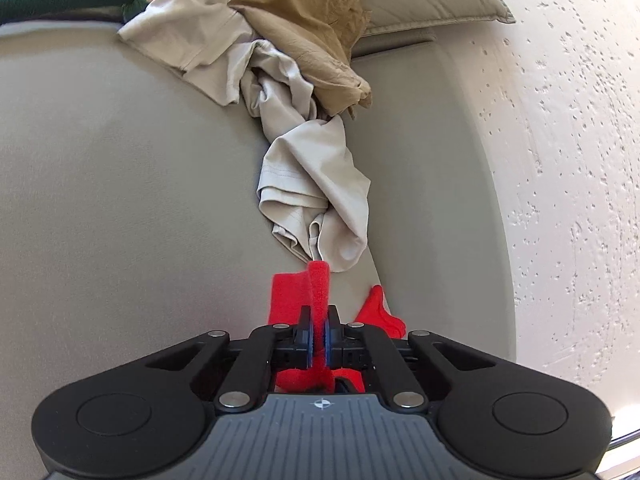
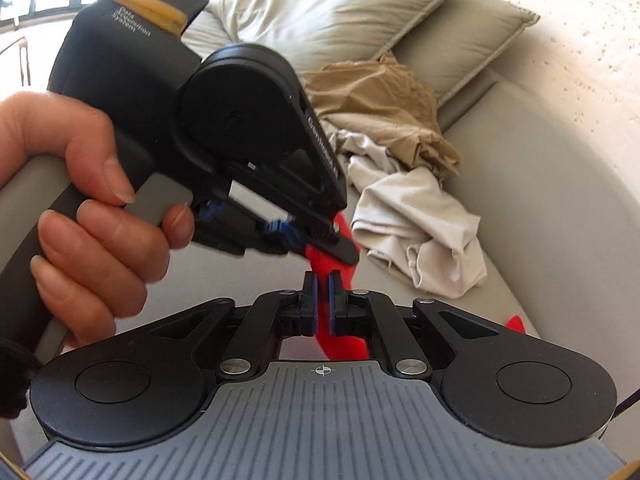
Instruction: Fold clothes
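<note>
Bright red garment [image 1: 318,300], bunched and hanging; crumpled cream cloth [image 1: 320,196] and tan cloth [image 1: 304,28] heaped beyond.

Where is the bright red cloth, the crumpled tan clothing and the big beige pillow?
Bright red cloth [image 1: 318,296]: left wrist view, on the strip pinched in the left tool.
Crumpled tan clothing [image 2: 384,104]: right wrist view, on its wrinkled middle.
Big beige pillow [image 2: 320,8]: right wrist view, on its front face.

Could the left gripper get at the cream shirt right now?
Probably not yet: the left gripper is shut on the red garment. The cream shirt lies uncovered just ahead on the sofa.
</note>
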Demonstrator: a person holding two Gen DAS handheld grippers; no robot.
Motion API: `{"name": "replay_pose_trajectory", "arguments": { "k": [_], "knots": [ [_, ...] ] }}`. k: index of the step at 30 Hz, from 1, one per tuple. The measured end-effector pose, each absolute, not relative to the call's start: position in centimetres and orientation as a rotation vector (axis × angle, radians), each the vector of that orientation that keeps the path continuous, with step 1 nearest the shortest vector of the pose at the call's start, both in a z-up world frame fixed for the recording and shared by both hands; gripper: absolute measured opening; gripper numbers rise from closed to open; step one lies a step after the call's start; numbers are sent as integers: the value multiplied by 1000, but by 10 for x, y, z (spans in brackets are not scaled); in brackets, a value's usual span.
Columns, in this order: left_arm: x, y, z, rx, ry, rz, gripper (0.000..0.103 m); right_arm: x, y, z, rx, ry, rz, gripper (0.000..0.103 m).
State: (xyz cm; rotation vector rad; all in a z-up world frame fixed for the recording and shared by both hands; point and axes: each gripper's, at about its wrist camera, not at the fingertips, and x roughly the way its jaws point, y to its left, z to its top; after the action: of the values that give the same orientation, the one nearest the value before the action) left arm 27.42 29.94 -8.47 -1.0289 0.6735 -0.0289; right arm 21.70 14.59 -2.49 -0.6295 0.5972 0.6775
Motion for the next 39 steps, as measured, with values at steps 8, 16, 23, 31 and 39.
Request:
{"name": "replay_pose_trajectory", "arguments": {
  "k": [8, 16, 23, 31, 39],
  "knots": [
    [238, 375, -20, -851, 214, -82, 2, 198, 47, 83, -325, 516, 375, 60],
    [219, 434, -27, -875, 167, 49, 2, 192, -46, 161, -96, 463, 96, 77],
    [228, 455, -51, -812, 367, 220, 8, 201, -50, 135, 73, 620, 112, 77],
    [218, 428, -53, -574, 718, 543, 65, 175, -57, 107, 319, 774, 222, 77],
    [124, 305, 12, -605, 647, 245, 68, 67, -129, 126, 498, 711, 223, 80]
  ]
}}
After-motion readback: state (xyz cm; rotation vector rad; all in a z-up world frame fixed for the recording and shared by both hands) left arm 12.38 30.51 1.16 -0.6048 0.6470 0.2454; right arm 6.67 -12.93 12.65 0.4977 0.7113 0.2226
